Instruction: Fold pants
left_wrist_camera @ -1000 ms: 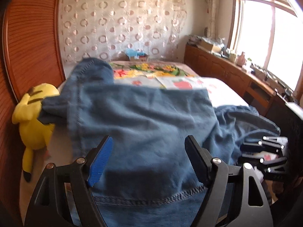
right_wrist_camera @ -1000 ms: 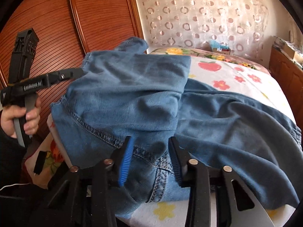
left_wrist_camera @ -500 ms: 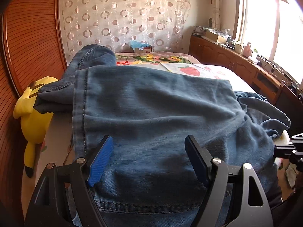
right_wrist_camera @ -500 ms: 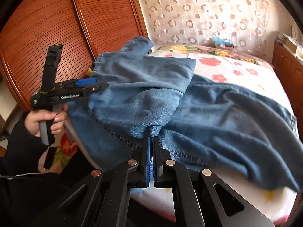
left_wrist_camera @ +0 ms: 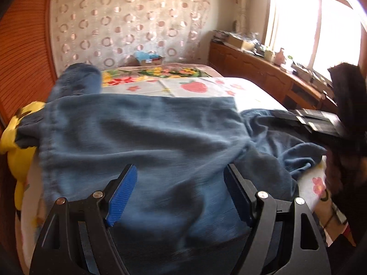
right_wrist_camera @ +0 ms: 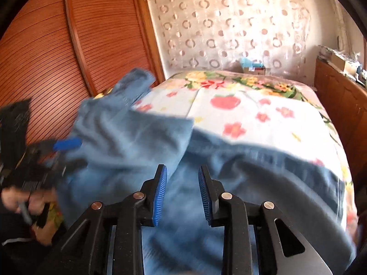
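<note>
Blue denim pants (left_wrist_camera: 142,133) lie folded over on the flowered bed sheet (right_wrist_camera: 252,114), one leg running toward the far left corner. My left gripper (left_wrist_camera: 180,169) hangs open just above the near part of the denim, with nothing pinched. In the right wrist view its blue pad (right_wrist_camera: 66,143) shows at the pants' left edge, with a hand below it. My right gripper (right_wrist_camera: 182,168) hovers over the pants (right_wrist_camera: 128,142); its jaws are opening, with cloth below them but none clamped. Both views are blurred by motion.
A yellow plush toy (left_wrist_camera: 13,142) sits at the bed's left edge against the slatted wooden wardrobe doors (right_wrist_camera: 68,45). A cluttered wooden sideboard (left_wrist_camera: 263,68) runs under the window on the right. A small box (left_wrist_camera: 149,60) stands at the bed's far end.
The right gripper, shut on a fold of denim half a second ago, has opened and let it go, and it has risen. The left gripper has moved across the pants, still open.
</note>
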Demonstrator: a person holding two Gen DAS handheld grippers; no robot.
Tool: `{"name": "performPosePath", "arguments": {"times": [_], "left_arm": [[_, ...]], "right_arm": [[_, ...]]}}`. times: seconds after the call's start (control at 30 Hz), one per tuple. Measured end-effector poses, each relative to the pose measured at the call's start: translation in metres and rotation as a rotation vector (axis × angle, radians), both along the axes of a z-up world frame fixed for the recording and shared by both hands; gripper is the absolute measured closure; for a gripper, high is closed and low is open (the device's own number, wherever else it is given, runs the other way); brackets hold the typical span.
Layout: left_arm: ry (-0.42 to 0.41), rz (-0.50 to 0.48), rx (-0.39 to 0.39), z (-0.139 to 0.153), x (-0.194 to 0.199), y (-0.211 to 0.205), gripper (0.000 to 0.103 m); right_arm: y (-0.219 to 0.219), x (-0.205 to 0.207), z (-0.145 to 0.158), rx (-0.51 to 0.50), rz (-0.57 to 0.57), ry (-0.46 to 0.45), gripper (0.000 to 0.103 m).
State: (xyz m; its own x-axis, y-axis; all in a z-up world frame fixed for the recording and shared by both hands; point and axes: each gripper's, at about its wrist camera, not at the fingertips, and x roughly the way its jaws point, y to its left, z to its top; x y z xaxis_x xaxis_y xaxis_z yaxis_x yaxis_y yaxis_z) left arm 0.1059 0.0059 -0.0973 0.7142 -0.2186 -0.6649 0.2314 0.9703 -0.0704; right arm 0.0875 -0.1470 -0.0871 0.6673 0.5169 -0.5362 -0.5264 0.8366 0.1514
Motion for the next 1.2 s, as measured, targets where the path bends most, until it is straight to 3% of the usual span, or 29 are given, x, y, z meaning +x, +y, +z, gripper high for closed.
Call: {"name": "performPosePath", "arguments": {"times": [0.23, 0.3, 0.37, 0.7, 0.83, 0.93, 1.2], "left_arm": [[0.039, -0.026, 0.027, -0.015, 0.015, -0.017, 0.024], [0.045, -0.024, 0.026, -0.019, 0.017, -0.016, 0.024], [0.047, -0.024, 0.025, -0.020, 0.017, -0.015, 0.024], [0.028, -0.023, 0.030, -0.023, 0.015, -0.015, 0.024], [0.023, -0.021, 0.033, -0.024, 0.014, -0.013, 0.024], [0.024, -0.018, 0.023, -0.026, 0.015, -0.010, 0.024], [0.027, -0.019, 0.010, -0.025, 0.012, -0.007, 0.024]], "right_arm": [[0.021, 0.048, -0.014, 0.030, 0.040, 0.074, 0.074], [0.025, 0.063, -0.018, 0.022, 0.039, 0.106, 0.082], [0.024, 0.070, -0.018, 0.038, 0.041, 0.118, 0.099], [0.033, 0.087, 0.013, 0.057, 0.006, 0.010, 0.102], [0.055, 0.095, 0.011, -0.021, -0.013, -0.036, 0.102], [0.068, 0.096, 0.014, -0.021, 0.008, -0.059, 0.102], [0.063, 0.112, 0.013, -0.021, 0.014, 0.008, 0.098]]}}
